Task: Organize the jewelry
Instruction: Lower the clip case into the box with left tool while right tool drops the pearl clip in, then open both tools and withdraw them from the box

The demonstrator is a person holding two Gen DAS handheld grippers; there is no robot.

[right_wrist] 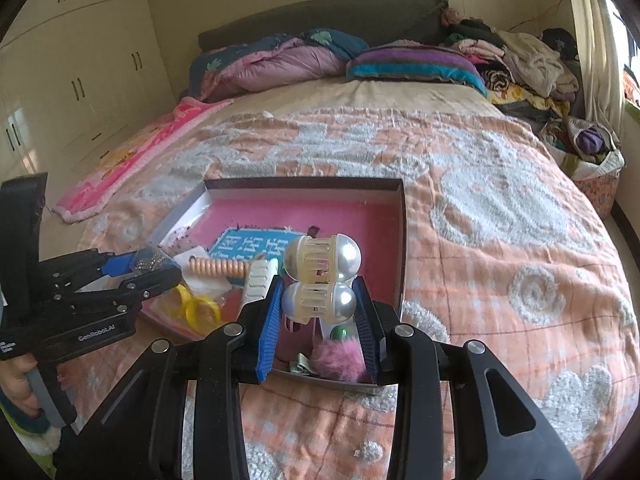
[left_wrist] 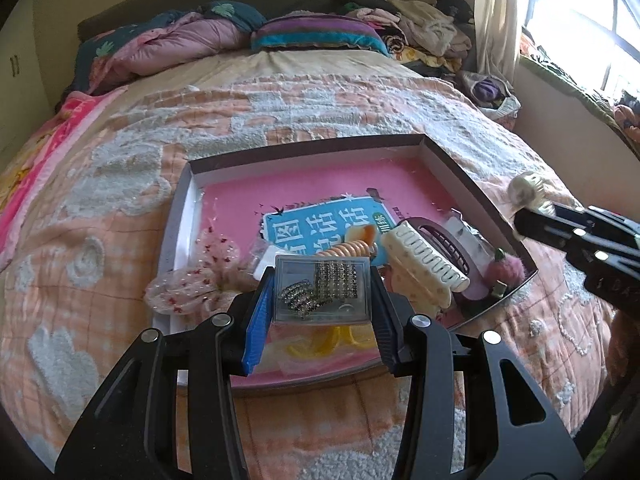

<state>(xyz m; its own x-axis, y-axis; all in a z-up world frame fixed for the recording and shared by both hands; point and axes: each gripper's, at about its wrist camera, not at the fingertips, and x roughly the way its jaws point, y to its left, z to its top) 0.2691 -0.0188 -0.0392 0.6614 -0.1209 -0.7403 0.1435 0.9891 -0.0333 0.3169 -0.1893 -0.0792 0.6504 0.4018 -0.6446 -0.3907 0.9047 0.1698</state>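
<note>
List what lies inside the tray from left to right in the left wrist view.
Sheer pink scrunchie with red dots → clear plastic case of rhinestone clips held in the left gripper → cream plastic claw hair clip → fuzzy pink pom-pom clip.

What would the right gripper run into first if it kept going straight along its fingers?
Probably the fluffy pink pom-pom in the near corner of the box. The right gripper, clamped on the pearl hair claw, points down at that corner, though depth under the claw is hard to judge.
</note>
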